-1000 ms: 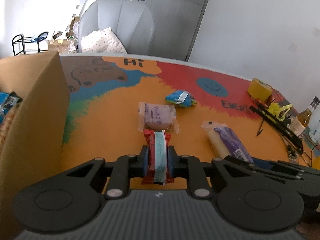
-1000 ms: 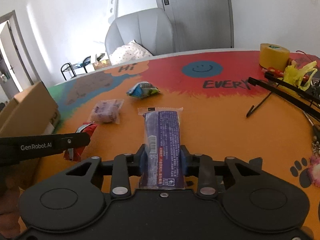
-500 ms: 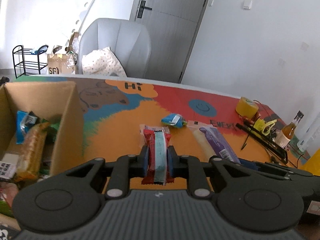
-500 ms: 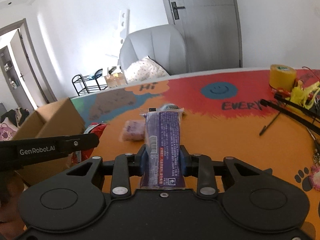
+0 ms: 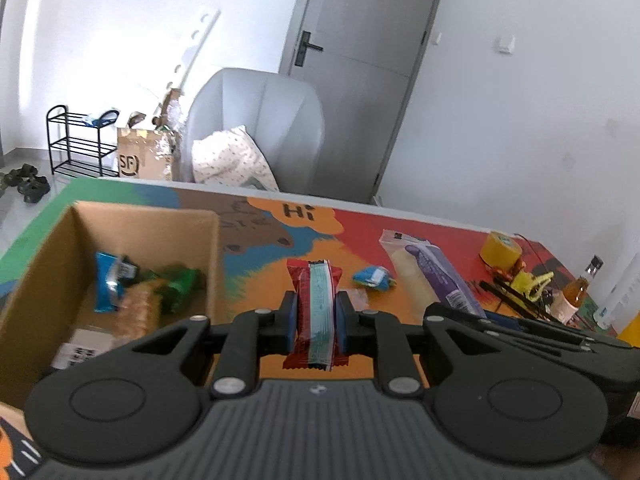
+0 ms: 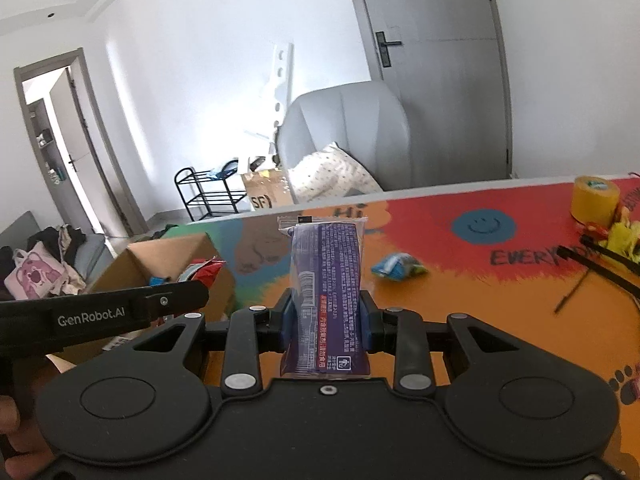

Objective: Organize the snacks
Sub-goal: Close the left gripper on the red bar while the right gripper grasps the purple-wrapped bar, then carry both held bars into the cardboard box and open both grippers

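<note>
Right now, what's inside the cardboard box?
Inside the cardboard box I see a blue packet, a green packet, a tan wrapped snack and a white label. The left gripper hides its near corner.

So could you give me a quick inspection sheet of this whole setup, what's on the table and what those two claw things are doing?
Surface: table with a colourful painted top, orange, red, blue and green.
Job's things: cardboard box at the left, open, several snacks inside; blue packet lying loose on the table.
Clutter: yellow tape roll, yellow bits and black rods at the right edge; bottle.
Grippers: left gripper, jaws shut on a red snack bar; right gripper, jaws shut on a purple snack pack.
Cables: thin wires near the tape roll, hard to make out.
Surroundings: grey armchair with a pillow, grey door, black rack.
</note>
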`<state>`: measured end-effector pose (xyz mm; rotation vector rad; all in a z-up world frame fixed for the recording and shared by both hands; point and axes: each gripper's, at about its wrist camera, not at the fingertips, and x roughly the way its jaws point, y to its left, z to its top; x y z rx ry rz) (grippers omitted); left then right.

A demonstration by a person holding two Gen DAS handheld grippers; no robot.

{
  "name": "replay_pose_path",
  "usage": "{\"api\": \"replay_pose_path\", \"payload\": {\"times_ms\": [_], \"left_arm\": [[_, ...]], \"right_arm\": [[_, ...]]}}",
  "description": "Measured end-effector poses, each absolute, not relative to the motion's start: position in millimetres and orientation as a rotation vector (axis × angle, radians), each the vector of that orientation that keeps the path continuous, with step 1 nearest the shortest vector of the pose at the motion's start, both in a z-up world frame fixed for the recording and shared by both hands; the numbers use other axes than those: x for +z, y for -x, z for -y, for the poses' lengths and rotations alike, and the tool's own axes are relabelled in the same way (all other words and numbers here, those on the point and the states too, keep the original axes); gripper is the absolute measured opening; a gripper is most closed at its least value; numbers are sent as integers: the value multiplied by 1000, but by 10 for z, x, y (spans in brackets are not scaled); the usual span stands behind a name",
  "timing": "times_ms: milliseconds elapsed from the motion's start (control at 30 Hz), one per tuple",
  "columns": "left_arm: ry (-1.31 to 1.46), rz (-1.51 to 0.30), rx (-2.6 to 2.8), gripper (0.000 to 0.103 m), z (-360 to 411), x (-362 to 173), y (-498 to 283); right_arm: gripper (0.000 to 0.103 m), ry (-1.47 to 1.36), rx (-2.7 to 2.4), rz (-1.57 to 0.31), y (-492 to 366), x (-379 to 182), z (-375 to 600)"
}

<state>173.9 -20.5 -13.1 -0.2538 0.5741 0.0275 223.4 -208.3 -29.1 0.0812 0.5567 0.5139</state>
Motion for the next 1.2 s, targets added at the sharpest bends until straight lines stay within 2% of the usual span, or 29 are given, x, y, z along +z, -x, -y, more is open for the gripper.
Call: {"api": "replay_pose_path", "payload": {"times_ms": [600, 967, 1200], "left_arm": [[294, -532, 139, 18, -595, 21, -1488], [346, -557, 153, 19, -966, -111, -1437], [391, -544, 178, 36, -1202, -164, -1371]], "right_arm": [[30, -58, 600, -538, -2202, -107, 1390], [30, -10, 615, -551, -2149, -91, 1000], [30, 16, 614, -564, -2122, -112, 781]]}}
